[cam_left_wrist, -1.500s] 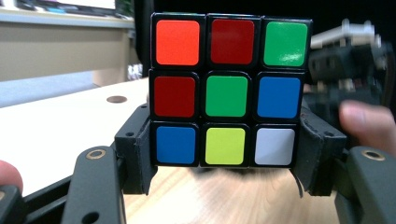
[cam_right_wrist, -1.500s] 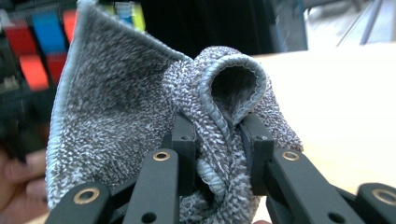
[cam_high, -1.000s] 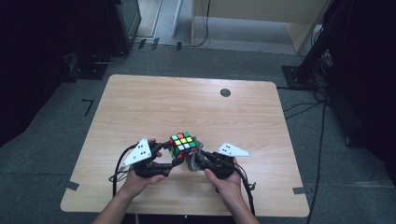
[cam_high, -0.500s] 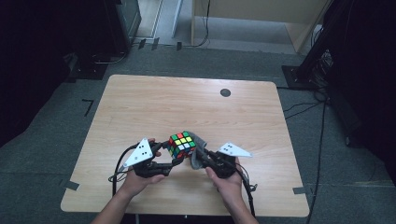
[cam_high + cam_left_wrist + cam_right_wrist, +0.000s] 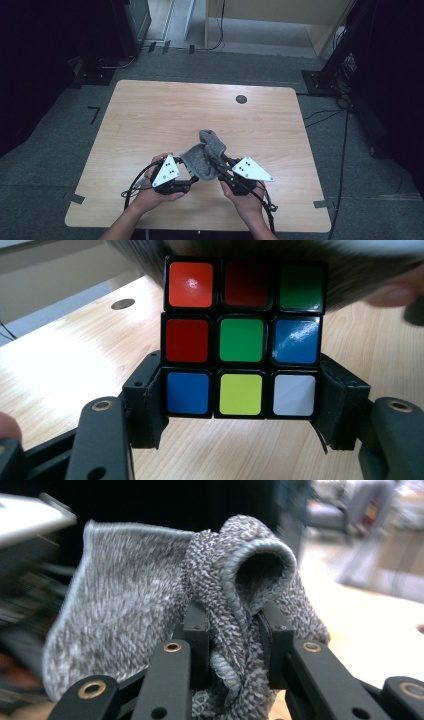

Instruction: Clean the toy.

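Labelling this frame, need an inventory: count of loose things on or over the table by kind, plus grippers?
Multicoloured plastic puzzle cube: 1
Grey knitted cloth: 1
Black two-jaw grippers: 2, left gripper and right gripper
Total: 4

Bare wood is left across the far half of the table [image 5: 150, 115], where only a small dark round disc [image 5: 241, 99] lies near the far edge. Near the front edge, the middle is blocked by a grey cloth [image 5: 204, 159] draped over a colour cube [image 5: 242, 340]; bare strips are left on either side of the cloth.
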A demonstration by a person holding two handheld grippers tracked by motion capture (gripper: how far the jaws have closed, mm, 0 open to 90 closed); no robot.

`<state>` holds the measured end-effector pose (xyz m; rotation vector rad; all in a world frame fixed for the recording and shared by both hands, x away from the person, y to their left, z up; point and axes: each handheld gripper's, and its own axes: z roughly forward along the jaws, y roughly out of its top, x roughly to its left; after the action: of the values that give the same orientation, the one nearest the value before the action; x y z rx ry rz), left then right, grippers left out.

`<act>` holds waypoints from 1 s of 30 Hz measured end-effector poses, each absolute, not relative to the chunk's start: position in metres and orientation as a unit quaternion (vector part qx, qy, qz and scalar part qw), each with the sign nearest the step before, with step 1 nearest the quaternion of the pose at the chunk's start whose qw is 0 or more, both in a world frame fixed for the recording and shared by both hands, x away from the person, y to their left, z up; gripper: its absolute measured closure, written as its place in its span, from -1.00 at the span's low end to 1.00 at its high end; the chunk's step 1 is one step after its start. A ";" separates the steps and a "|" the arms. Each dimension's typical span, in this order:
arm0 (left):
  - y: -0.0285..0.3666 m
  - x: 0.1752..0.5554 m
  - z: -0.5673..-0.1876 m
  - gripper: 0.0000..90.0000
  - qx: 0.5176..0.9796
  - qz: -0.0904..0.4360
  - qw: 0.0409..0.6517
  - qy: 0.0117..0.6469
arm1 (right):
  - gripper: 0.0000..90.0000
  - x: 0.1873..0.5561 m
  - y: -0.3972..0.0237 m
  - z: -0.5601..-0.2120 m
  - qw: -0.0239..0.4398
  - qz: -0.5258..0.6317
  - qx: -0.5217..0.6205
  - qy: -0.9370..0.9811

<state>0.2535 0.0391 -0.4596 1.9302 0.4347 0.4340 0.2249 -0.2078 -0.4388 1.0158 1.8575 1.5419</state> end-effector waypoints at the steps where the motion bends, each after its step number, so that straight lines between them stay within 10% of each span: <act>1: 0.040 0.254 -0.459 -0.24 0.806 0.183 0.532 0.185 | 0.60 0.228 -0.212 -0.442 0.261 0.562 0.385 0.685; 17: 0.057 0.287 -0.486 -0.24 0.790 0.206 0.486 0.312 | 0.58 0.263 -0.288 -0.474 0.362 0.425 0.490 0.669; 30: 0.056 0.304 -0.505 -0.24 0.792 0.196 0.449 0.364 | 0.50 0.273 -0.297 -0.501 0.334 0.378 0.514 0.694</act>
<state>0.3043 0.0559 -0.5046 1.9603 0.9004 0.4839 0.2734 -0.2966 -0.5012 1.3425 1.8109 0.9857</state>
